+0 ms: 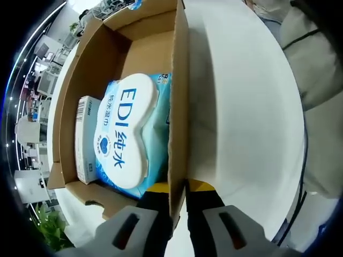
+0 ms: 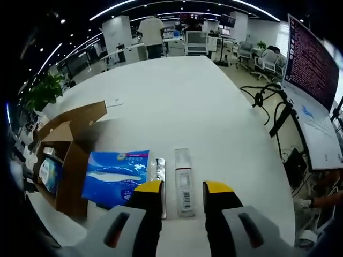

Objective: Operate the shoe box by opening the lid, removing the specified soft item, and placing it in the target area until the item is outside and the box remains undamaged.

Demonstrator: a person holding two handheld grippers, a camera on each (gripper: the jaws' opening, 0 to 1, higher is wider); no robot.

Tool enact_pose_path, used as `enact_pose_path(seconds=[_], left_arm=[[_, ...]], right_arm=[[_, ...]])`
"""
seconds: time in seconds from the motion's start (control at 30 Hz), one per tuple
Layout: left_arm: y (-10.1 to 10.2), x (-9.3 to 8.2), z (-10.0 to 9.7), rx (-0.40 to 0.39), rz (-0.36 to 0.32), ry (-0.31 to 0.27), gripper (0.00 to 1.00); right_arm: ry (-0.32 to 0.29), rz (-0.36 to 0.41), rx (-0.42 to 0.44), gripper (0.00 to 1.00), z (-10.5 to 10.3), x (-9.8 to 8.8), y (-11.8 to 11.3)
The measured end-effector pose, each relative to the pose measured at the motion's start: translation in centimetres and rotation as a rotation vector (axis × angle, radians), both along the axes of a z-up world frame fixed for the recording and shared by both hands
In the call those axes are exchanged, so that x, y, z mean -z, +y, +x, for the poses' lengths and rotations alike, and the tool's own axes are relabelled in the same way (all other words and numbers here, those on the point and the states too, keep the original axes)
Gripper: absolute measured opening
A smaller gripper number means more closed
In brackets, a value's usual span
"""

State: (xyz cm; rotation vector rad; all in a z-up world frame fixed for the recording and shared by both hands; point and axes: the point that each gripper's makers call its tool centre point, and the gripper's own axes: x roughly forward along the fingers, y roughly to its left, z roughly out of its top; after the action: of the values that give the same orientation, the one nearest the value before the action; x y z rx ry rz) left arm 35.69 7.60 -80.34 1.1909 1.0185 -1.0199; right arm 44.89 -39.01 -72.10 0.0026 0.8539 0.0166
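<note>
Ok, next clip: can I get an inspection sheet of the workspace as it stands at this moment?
Surface: white table, mostly bare.
Job's things: cardboard box open; wet-wipes pack and small white carton inside.
Clutter: blue pouch, blister strip and white tube lying outside, beside the box.
Grippers: left gripper jaws astride the box's side wall; right gripper open above the tube.
Cables: black cables off the table's far-right edge.
Surroundings: open office, monitor, plant, a person standing.
</note>
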Motion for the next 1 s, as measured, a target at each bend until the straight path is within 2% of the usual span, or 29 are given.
enact_pose_path(seconds=[0.23,0.5,0.63,1.0], left_arm=[[0.0,0.0,0.0,0.0,0.0,-0.001,0.06],[0.0,0.0,0.0,-0.004,0.001,-0.001,0.06],[0.1,0.0,-0.1,-0.001,0.001,-0.003,0.06],[0.1,-0.1,-0.1,0.001,0.001,-0.008,0.06]], right_arm=[[-0.068,-0.034,-0.058,0.33,-0.6,-2.8,1.2],[-0.127,-0.074,-0.128,0.4,-1.4,-5.2,2.5],[-0.181,-0.079,-0.18,0.4,-1.8,-6.6,3.9],[-0.235,-0.12,-0.234,0.4,-3.1,-8.6,5.9]])
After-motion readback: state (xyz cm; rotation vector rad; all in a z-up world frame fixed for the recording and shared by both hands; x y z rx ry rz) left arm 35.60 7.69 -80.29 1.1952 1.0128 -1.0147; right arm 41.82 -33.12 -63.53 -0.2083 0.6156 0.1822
